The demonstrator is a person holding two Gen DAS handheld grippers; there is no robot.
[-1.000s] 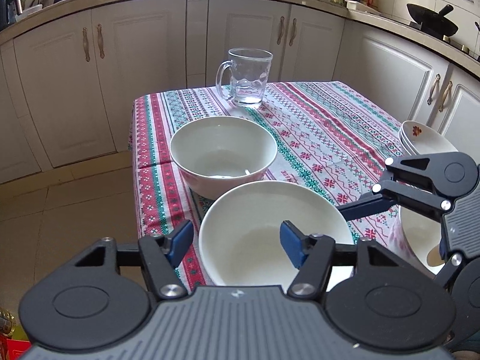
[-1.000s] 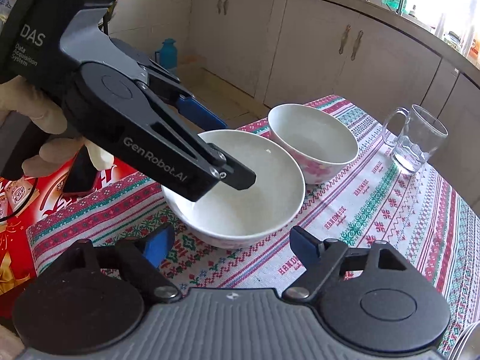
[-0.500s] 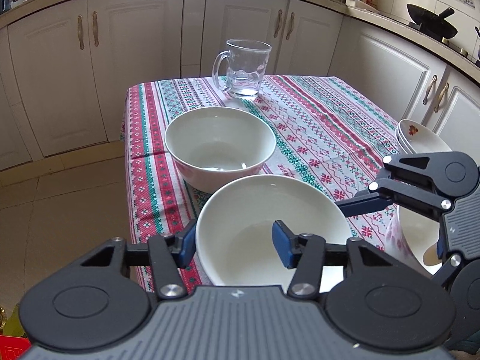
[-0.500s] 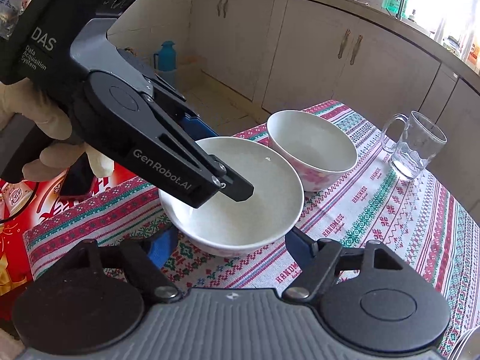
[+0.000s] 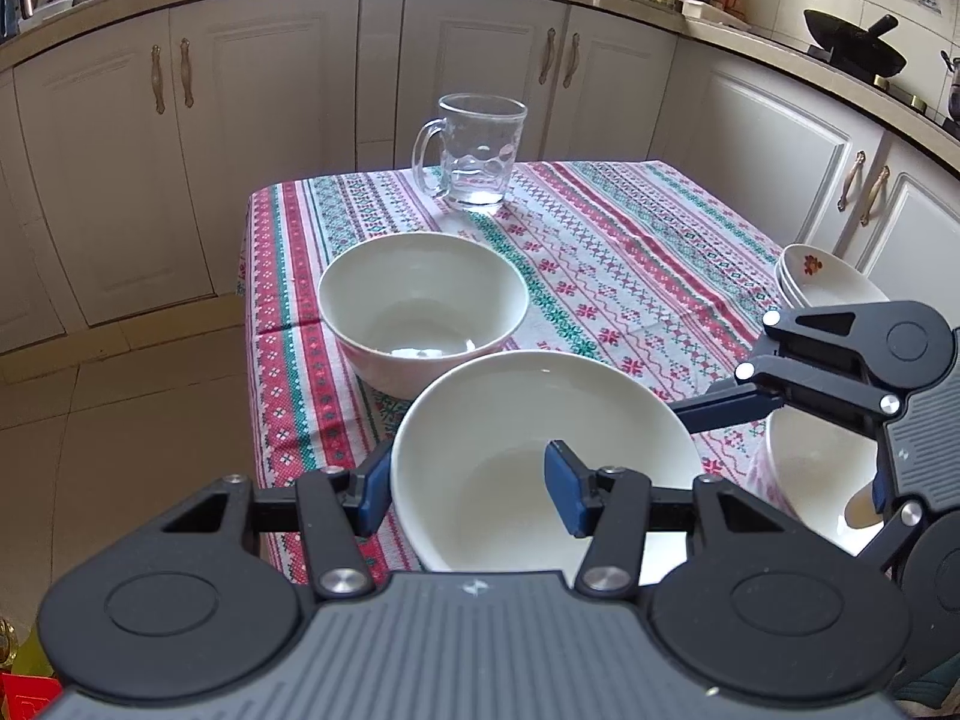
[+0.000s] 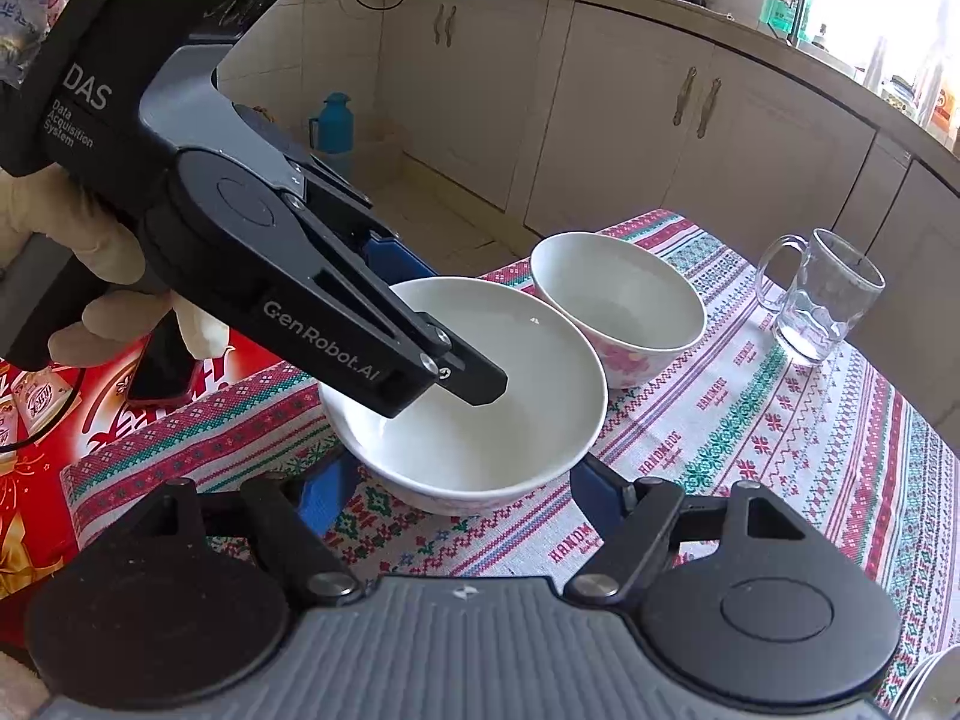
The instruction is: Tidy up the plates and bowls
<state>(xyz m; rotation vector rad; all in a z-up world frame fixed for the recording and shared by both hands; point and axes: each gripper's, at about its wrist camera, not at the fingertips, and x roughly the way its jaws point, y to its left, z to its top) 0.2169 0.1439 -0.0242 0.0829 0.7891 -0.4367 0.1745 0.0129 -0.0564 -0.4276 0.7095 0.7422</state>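
Observation:
A white bowl (image 5: 540,456) sits near the table's front edge, also in the right wrist view (image 6: 480,402). My left gripper (image 5: 468,486) straddles its near-left rim, one finger outside and one finger (image 5: 567,486) inside; it looks closed on the rim. A second white bowl (image 5: 423,312) stands just behind it, also in the right wrist view (image 6: 618,306). My right gripper (image 6: 444,492) is open, its fingers on either side of the first bowl, apart from it. Stacked flowered plates (image 5: 822,285) lie at the right.
A glass mug (image 5: 477,153) stands at the table's far end, also in the right wrist view (image 6: 822,294). Another white bowl (image 5: 816,480) sits at the right behind the right gripper. The patterned tablecloth (image 5: 630,252) covers the table. Cabinets ring the room; a red box (image 6: 36,420) stands left.
The left gripper's fingers have narrowed onto the near bowl's rim. The right gripper has moved closer around the bowl. The bowl looks slightly raised and tilted.

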